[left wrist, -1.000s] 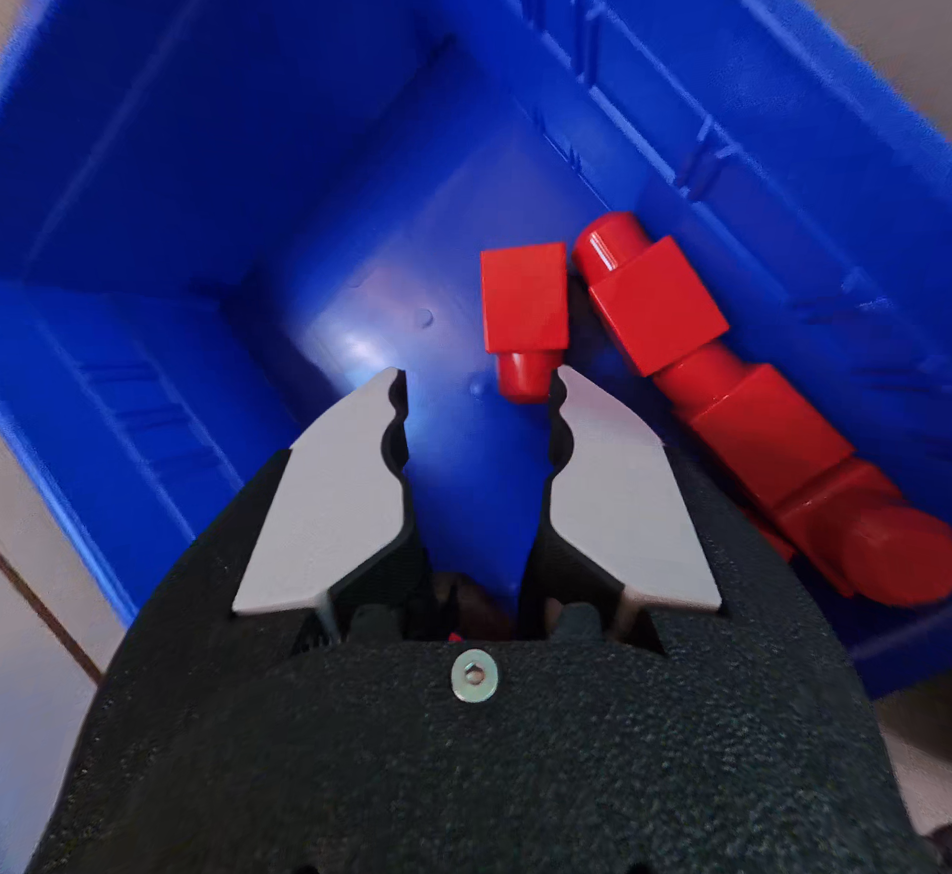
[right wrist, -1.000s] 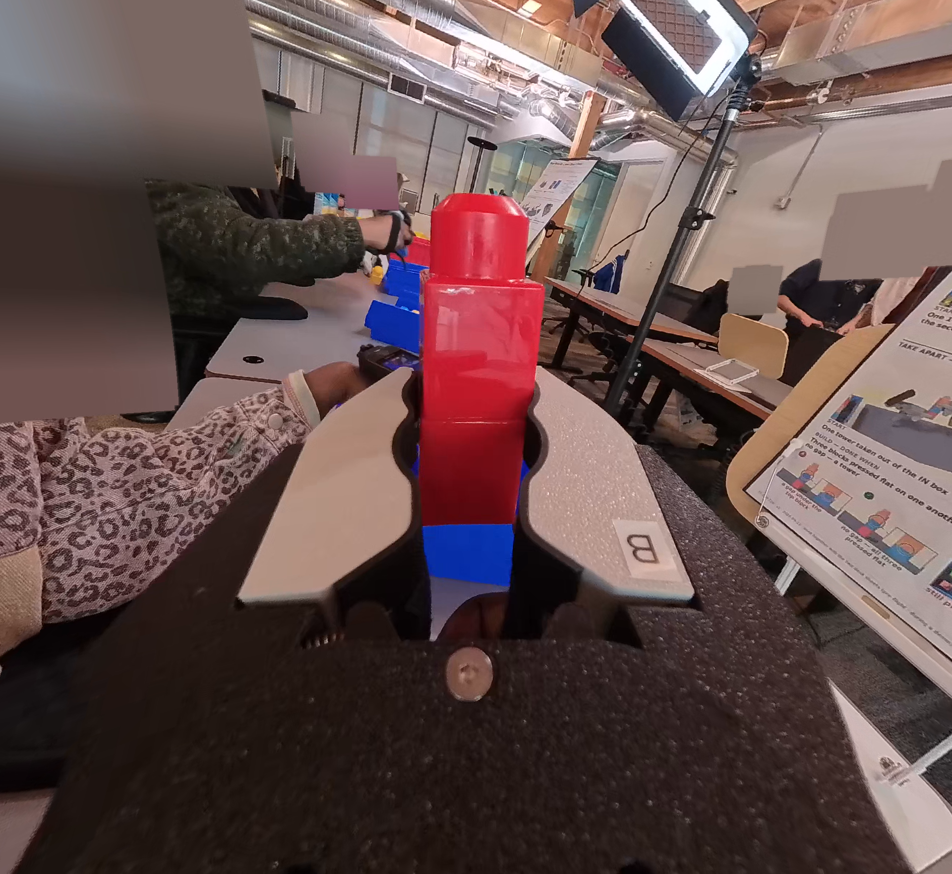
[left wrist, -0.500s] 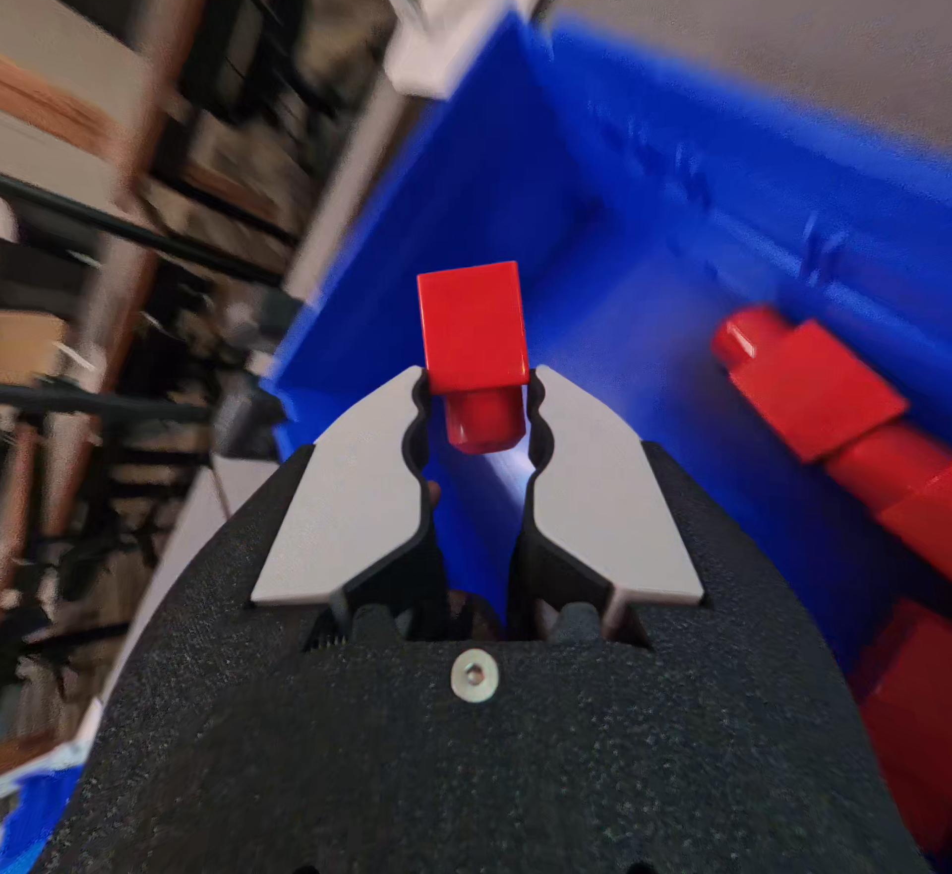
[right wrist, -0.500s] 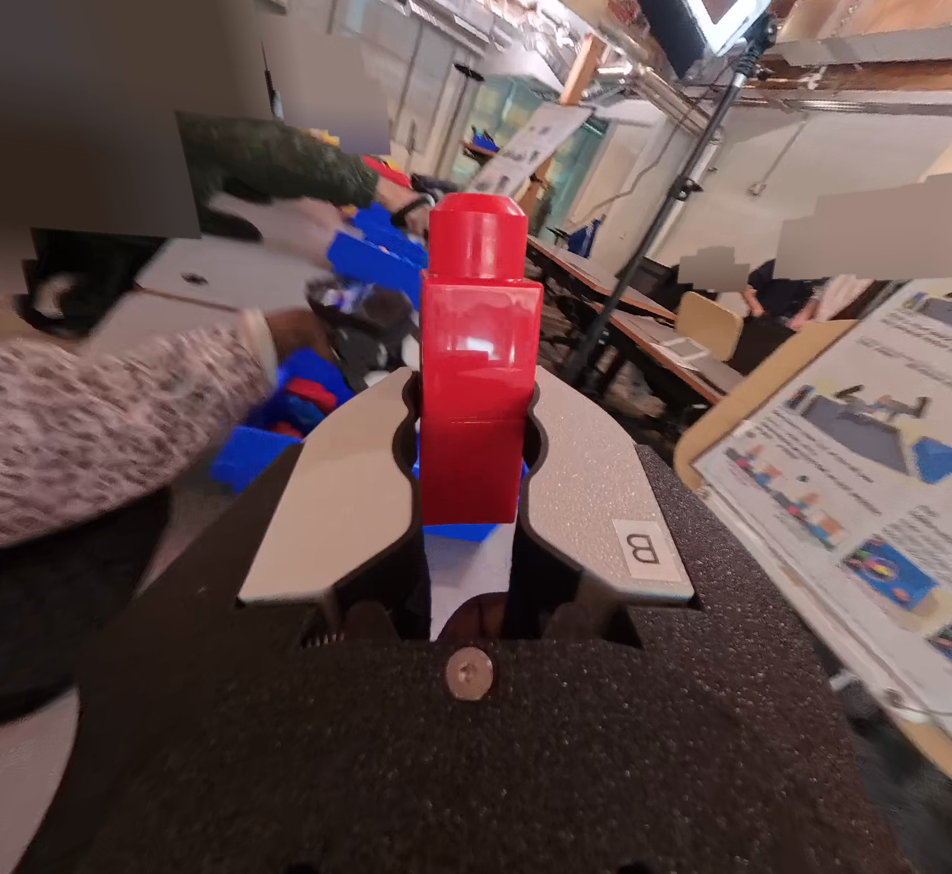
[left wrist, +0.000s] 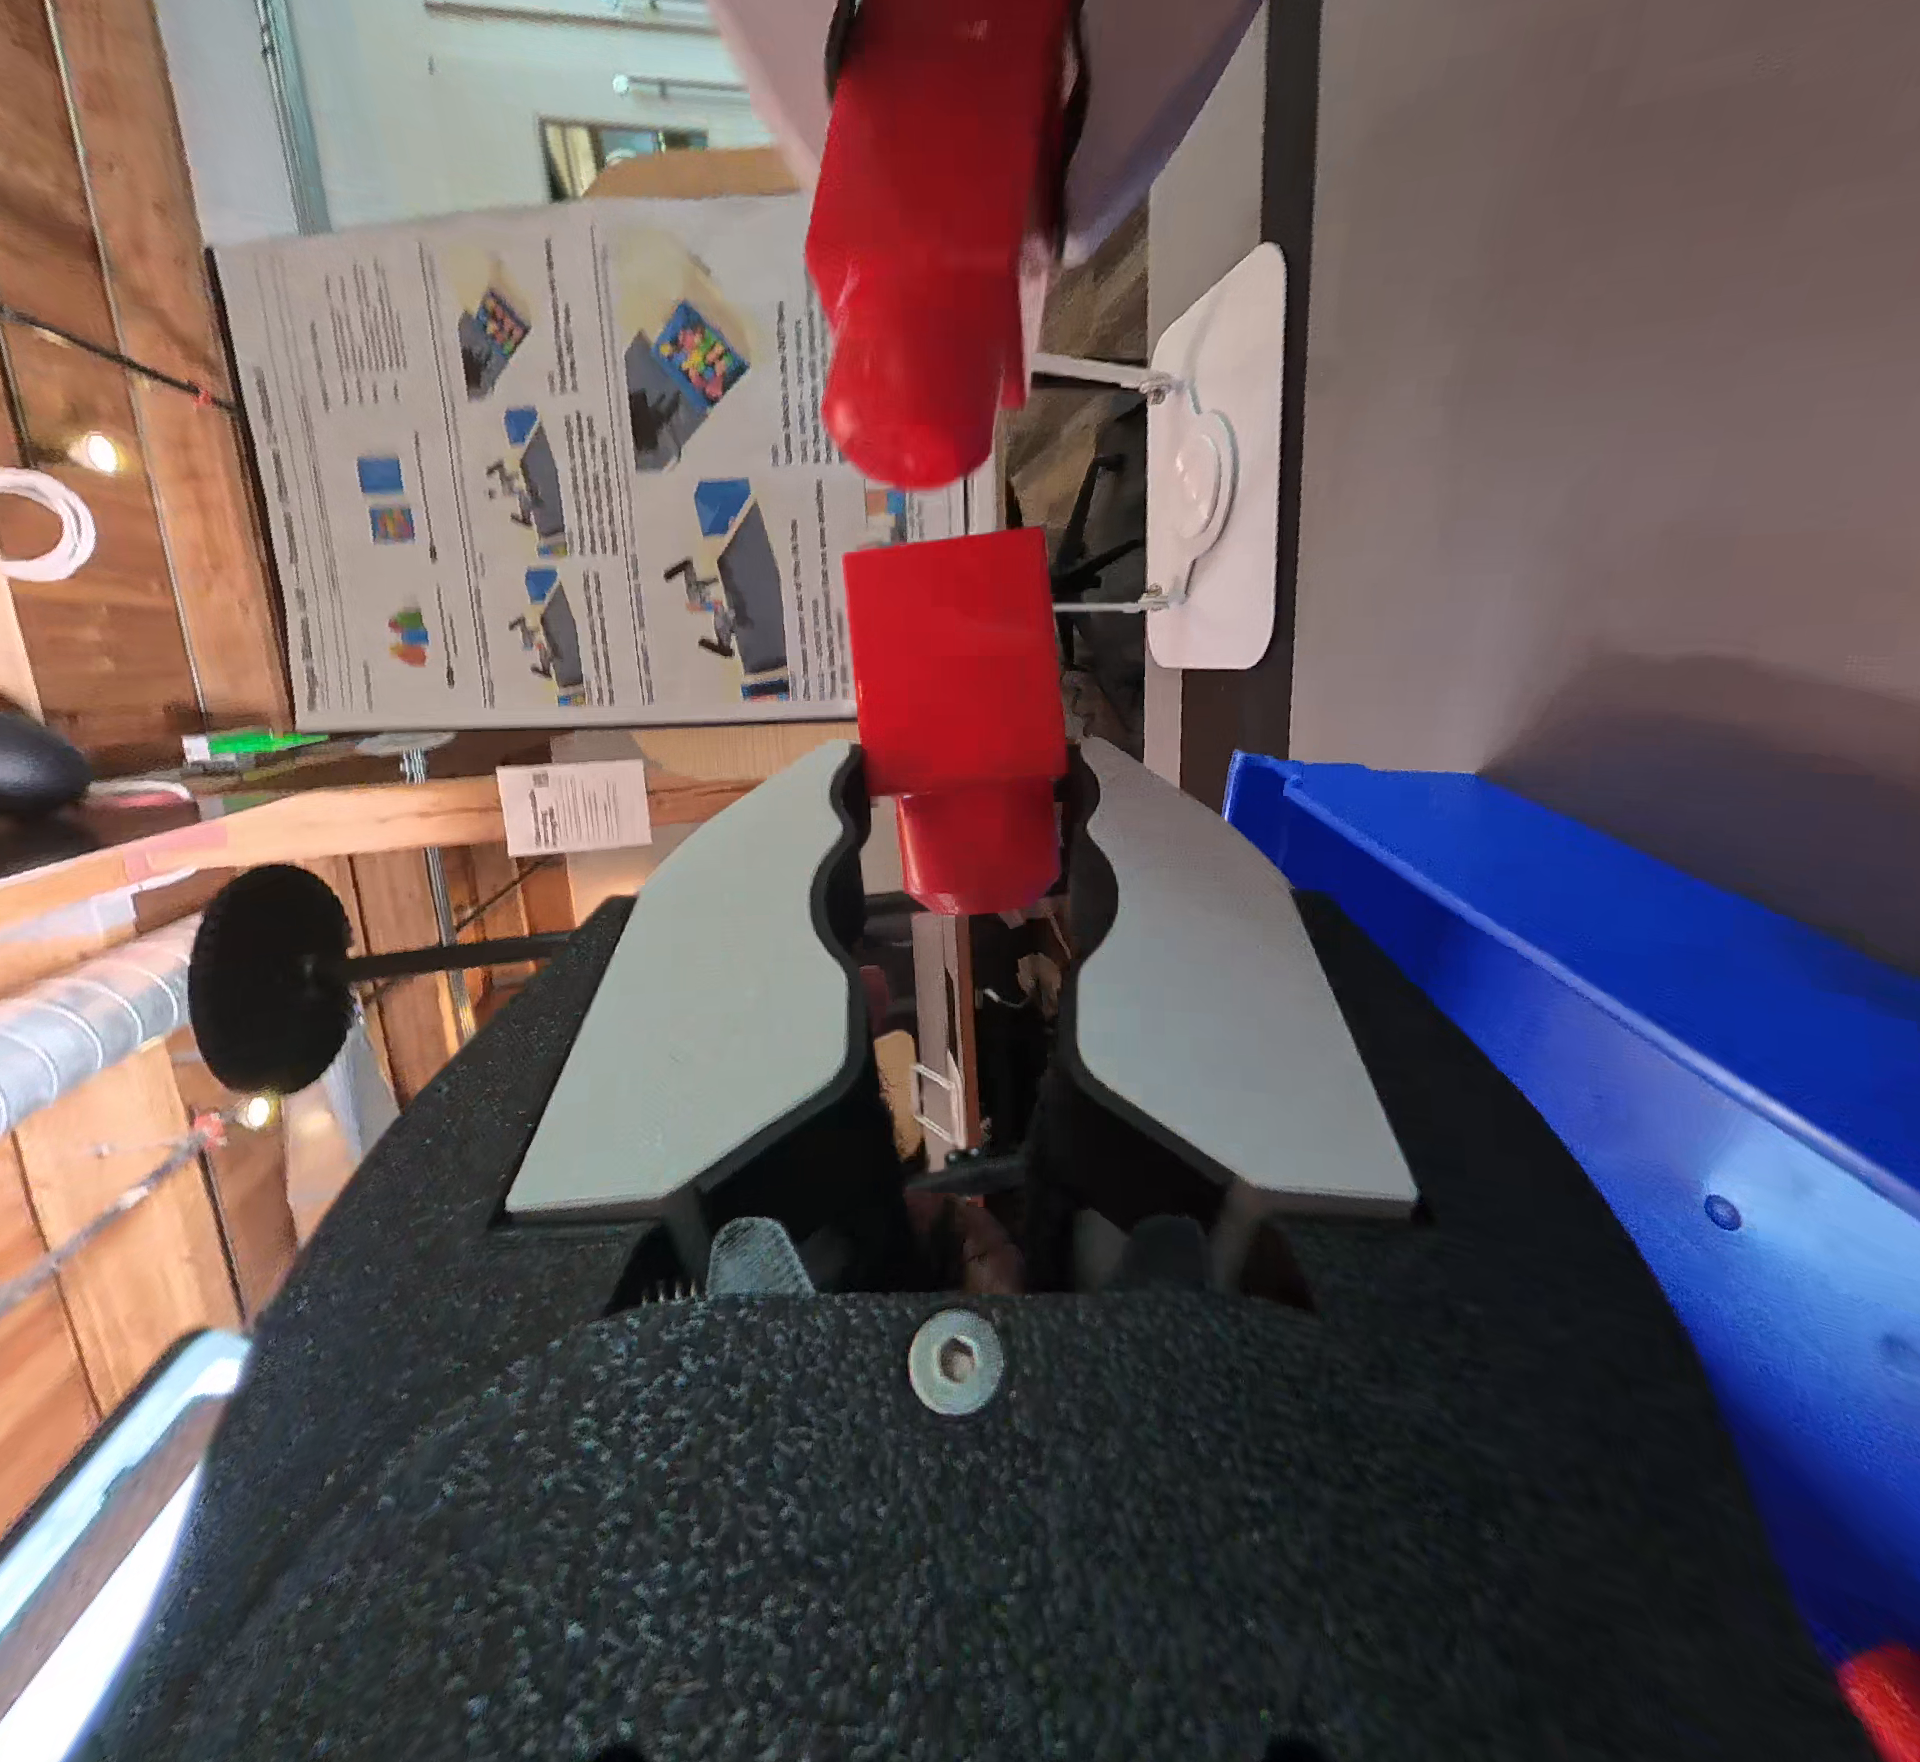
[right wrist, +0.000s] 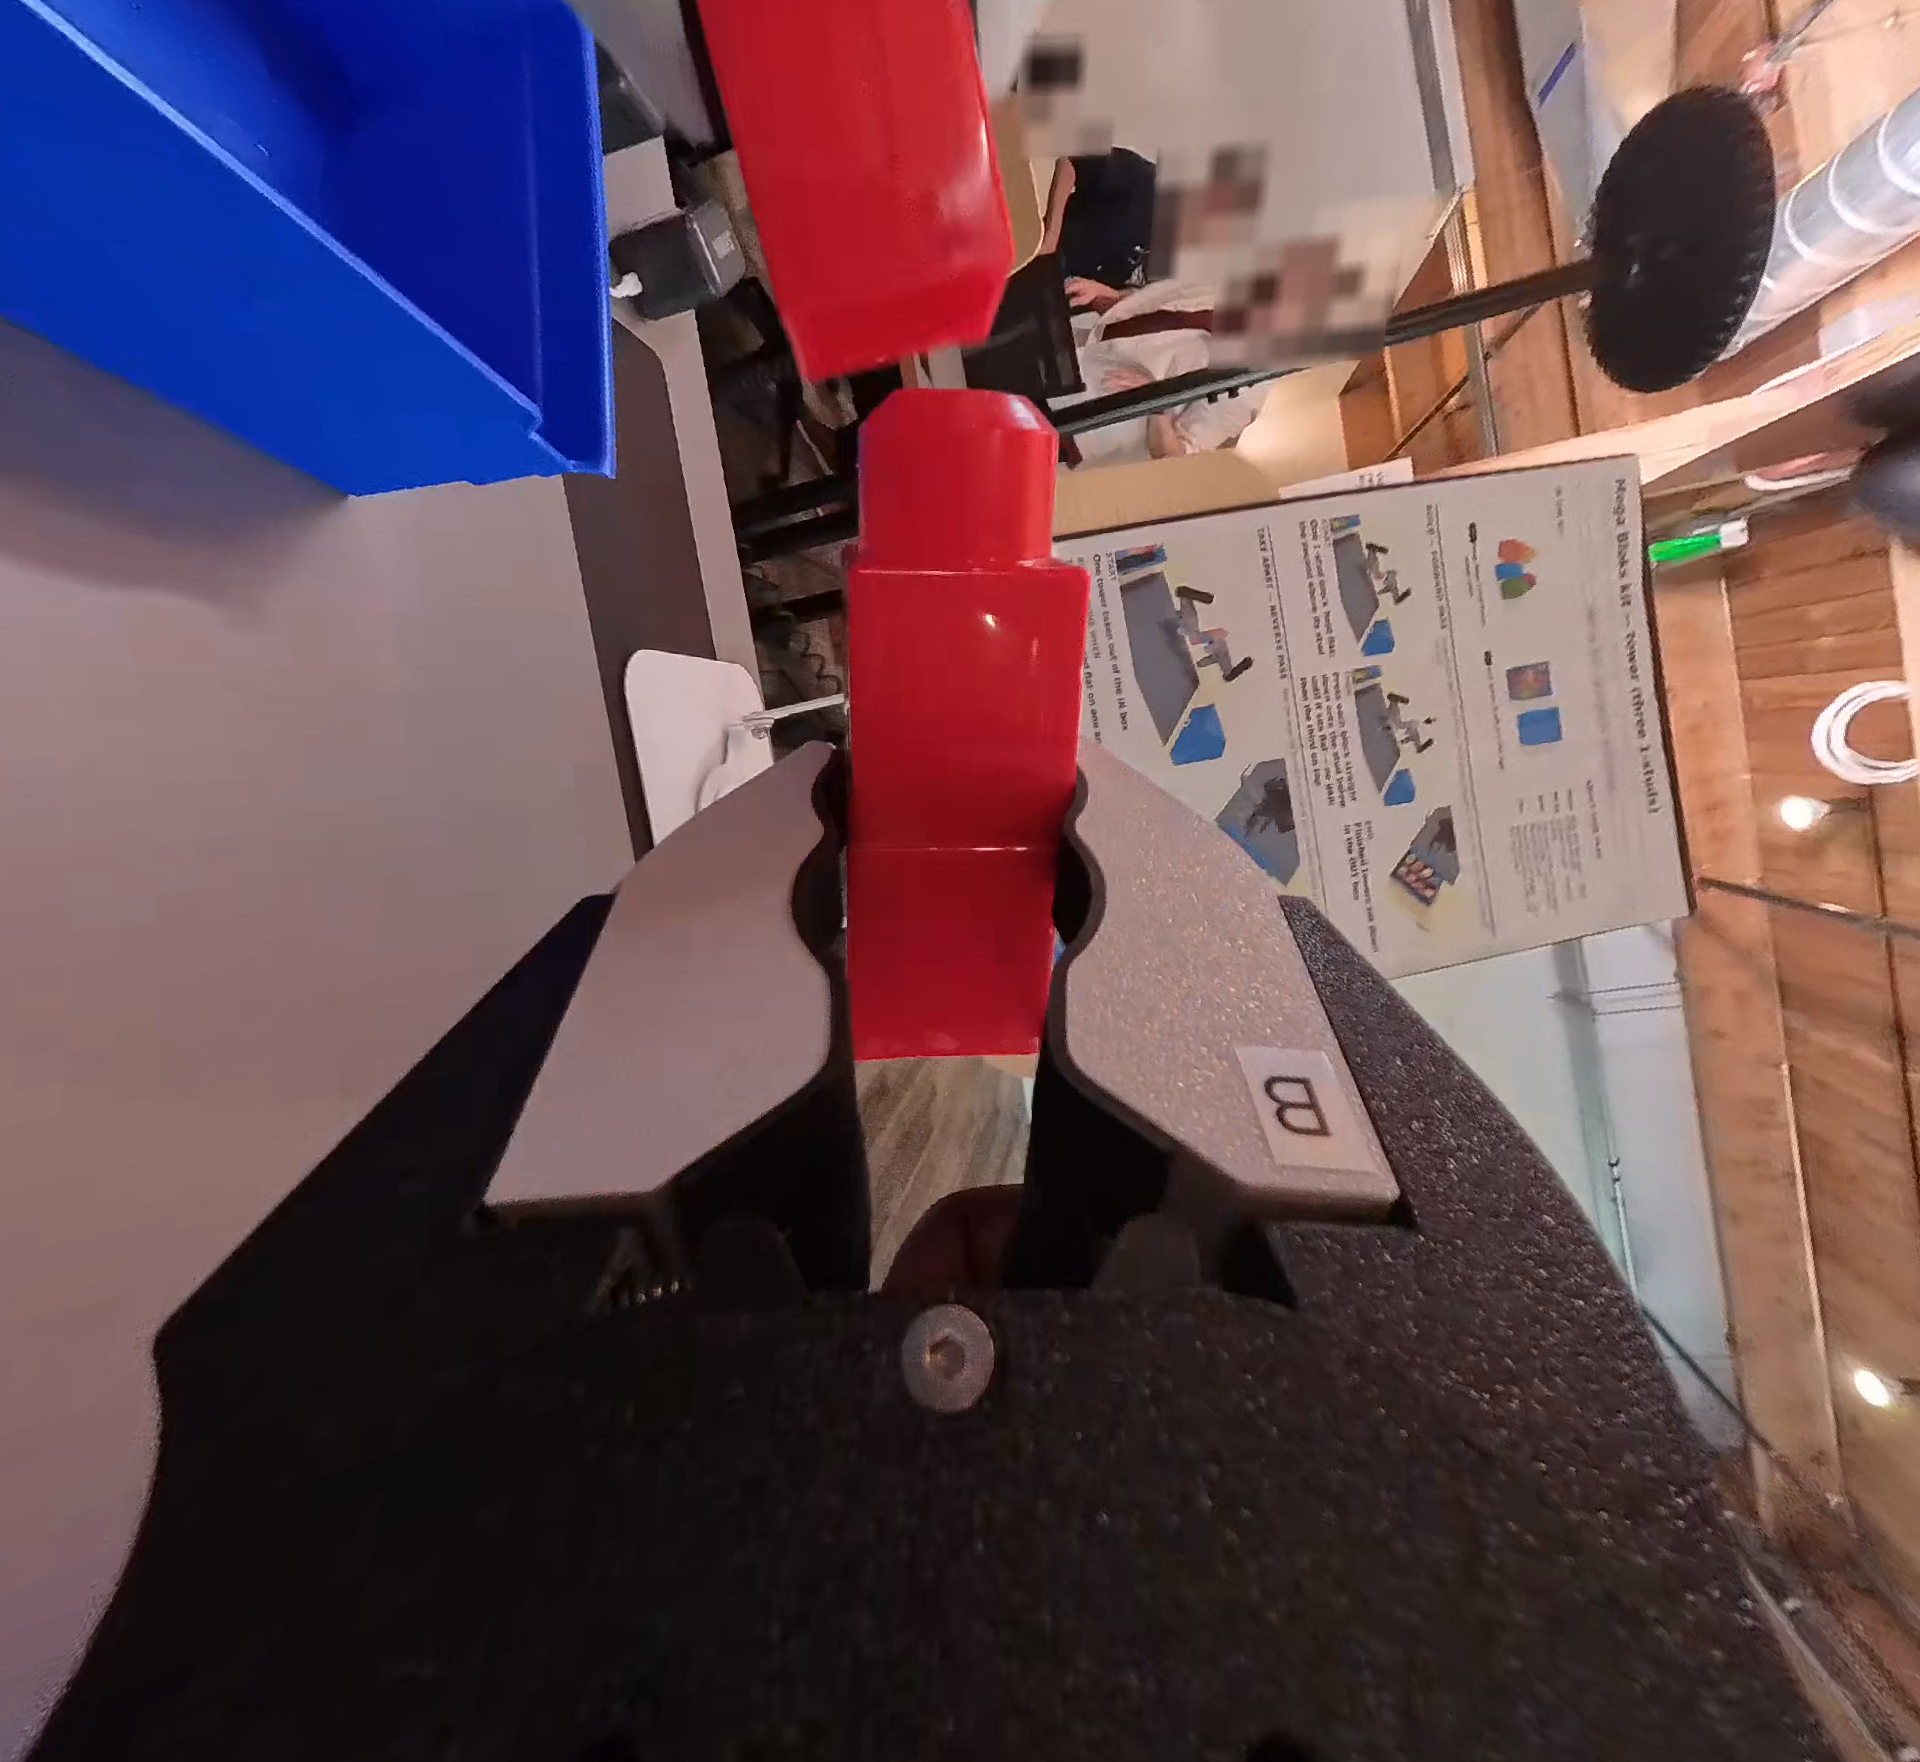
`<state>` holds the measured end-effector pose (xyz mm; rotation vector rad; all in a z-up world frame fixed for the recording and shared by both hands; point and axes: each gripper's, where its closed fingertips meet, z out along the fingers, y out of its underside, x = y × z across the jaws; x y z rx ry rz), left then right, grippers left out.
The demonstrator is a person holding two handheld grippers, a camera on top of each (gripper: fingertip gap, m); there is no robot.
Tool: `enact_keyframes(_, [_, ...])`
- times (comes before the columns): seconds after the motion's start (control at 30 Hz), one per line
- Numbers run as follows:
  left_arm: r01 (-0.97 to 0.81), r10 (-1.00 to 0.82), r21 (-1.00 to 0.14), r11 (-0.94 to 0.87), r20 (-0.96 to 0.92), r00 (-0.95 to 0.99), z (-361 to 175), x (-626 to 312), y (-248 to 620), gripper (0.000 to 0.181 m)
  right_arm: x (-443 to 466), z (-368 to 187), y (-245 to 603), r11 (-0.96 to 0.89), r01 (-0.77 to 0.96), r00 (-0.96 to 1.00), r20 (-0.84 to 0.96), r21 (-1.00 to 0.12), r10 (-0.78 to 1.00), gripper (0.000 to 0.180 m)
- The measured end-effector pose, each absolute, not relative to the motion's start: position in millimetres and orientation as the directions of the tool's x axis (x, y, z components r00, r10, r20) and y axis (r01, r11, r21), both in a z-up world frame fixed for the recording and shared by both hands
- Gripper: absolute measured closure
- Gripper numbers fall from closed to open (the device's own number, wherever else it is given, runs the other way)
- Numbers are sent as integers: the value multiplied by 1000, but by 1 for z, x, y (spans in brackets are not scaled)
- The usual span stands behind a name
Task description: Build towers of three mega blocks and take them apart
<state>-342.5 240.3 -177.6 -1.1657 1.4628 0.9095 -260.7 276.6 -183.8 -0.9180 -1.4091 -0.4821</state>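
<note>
My left gripper (left wrist: 961, 782) is shut on a single red block (left wrist: 951, 663), gripped near its stud, open end facing away. My right gripper (right wrist: 951, 777) is shut on a red stack of two blocks (right wrist: 951, 756), stud pointing away. The two grippers face each other in the air. In the left wrist view the red stack (left wrist: 935, 258) comes down from the top, its stud a short gap from the single block. In the right wrist view the single block (right wrist: 862, 143) hangs just above the stack's stud, slightly off to the left and tilted.
A blue bin (left wrist: 1621, 1037) sits at the right in the left wrist view and it shows at upper left in the right wrist view (right wrist: 270, 185), on a grey table (left wrist: 1621, 258). An instruction poster (right wrist: 1403, 704) on a white stand (left wrist: 1216, 465) stands beyond. Another red block (left wrist: 1886, 1702) peeks at the corner. The grippers' ends are close to 10 cm from one another.
My left gripper closed on the single red block, lifted it out of the blue bin and turned toward the right gripper. My right gripper swung round with the stack; the two now nearly meet.
</note>
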Motion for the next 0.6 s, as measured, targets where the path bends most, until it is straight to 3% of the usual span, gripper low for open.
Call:
enact_keyframes(0.23, [-948,-206,0,318,-976,-70,-181,-318,236,145,-260,-189,277,581,802,49,985,-137,165,143])
enact_keyframes(0.6, [-921,-273,-45,387,-960,-68,-190,-312,228,146,-269,-194,260,662,741,-8,984,-115,180,144])
